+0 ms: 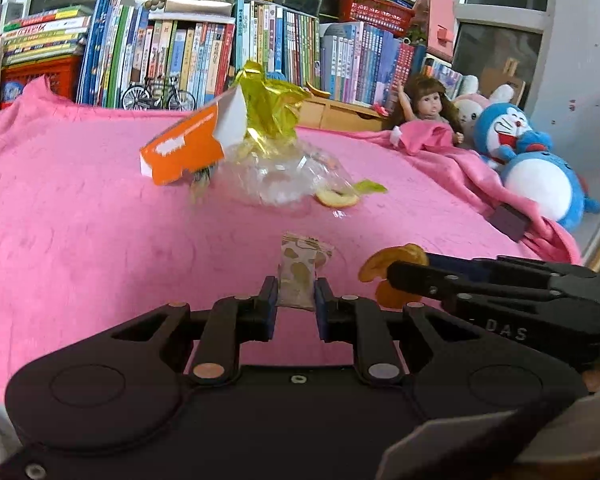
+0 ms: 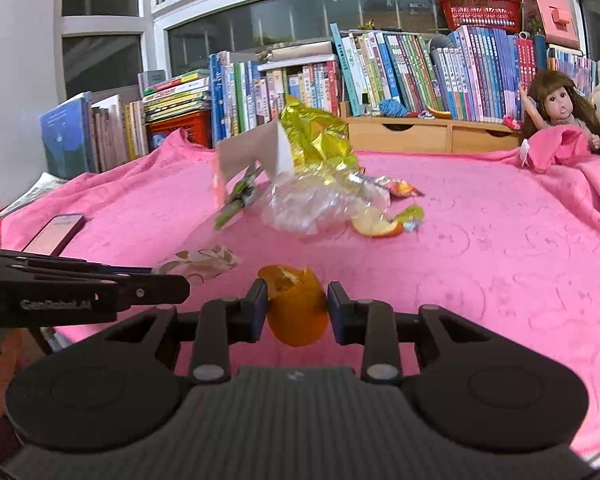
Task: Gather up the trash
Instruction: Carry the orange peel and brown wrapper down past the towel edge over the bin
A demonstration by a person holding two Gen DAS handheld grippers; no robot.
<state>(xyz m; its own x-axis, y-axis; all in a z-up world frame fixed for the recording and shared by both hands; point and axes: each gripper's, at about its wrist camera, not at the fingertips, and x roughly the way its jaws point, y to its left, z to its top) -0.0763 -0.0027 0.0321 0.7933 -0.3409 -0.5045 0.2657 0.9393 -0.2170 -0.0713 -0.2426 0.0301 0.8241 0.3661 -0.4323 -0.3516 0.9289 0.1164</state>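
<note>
Both grippers grip trash: left gripper (image 1: pixel 296 298) wrapper (image 1: pixel 300 272), right gripper (image 2: pixel 297 306) peel (image 2: pixel 296 308).

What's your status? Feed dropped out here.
Left gripper shut on snack wrapper. Right gripper shut on orange peel. Trash pile still on pink blanket. Nothing in the way.

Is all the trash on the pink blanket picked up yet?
Not yet. No bin shows, so nothing looks put away. The left gripper pinches a small wrapper, and the right gripper grips an orange peel. The pile of foil, plastic and box, plus another peel, remains.
</note>
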